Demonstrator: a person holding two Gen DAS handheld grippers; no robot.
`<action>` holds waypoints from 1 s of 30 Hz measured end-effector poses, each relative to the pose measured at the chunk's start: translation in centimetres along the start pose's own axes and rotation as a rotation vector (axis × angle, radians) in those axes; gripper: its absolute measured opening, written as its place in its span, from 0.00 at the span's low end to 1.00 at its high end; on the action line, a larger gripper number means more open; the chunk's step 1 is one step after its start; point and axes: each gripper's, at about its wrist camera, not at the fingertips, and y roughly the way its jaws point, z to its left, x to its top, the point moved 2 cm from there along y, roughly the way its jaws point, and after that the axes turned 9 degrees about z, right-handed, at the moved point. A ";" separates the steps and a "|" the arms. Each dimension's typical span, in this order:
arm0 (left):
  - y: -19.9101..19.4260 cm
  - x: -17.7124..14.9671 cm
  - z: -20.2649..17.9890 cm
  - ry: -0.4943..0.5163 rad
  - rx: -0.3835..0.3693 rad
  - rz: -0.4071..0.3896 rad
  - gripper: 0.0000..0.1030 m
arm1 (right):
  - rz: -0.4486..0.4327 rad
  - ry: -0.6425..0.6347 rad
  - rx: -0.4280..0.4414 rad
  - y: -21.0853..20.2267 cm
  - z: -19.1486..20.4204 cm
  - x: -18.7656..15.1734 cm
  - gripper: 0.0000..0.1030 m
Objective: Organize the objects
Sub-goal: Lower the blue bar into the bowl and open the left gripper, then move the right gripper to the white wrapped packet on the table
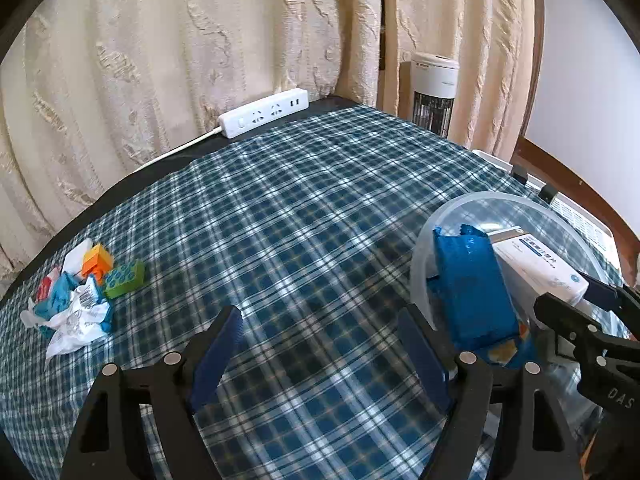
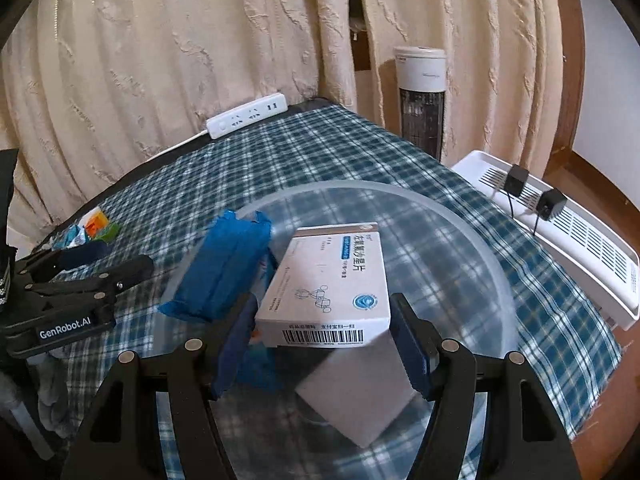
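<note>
Currently, left wrist view: left gripper (image 1: 320,344) hangs over bare plaid tablecloth (image 1: 304,200), jaws spread, nothing between the pads. The remaining loose pile — crumpled wrappers (image 1: 76,312), an orange block (image 1: 97,263) and a green block (image 1: 125,279) — lies up and to the left of it, near the table's left edge. The clear plastic bowl (image 1: 516,200) sits at the right, by the table's right edge, holding a blue snack packet (image 1: 472,288) and the white medicine box (image 1: 540,264); the right gripper's black fingers (image 1: 576,316) reach in there. Judgement: the pile is nearer the left hand, and clearing it means swinging left and forward. Right wrist view: right gripper (image 2: 322,340) is clamped on the medicine box (image 2: 332,280), both pads against its side faces. The box's long axis runs away from the camera, its far end tilted up, over the bowl's (image 2: 496,256) interior; the blue packet (image 2: 224,272) leans on the bowl's left wall. Whether the box already rests on the bottom I cannot tell. Letting go looks like what comes next.
</note>
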 end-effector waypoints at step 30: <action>-1.6 -5.6 13.9 -0.272 0.100 0.028 0.95 | -0.107 -0.070 0.114 -2.3 11.6 0.7 0.67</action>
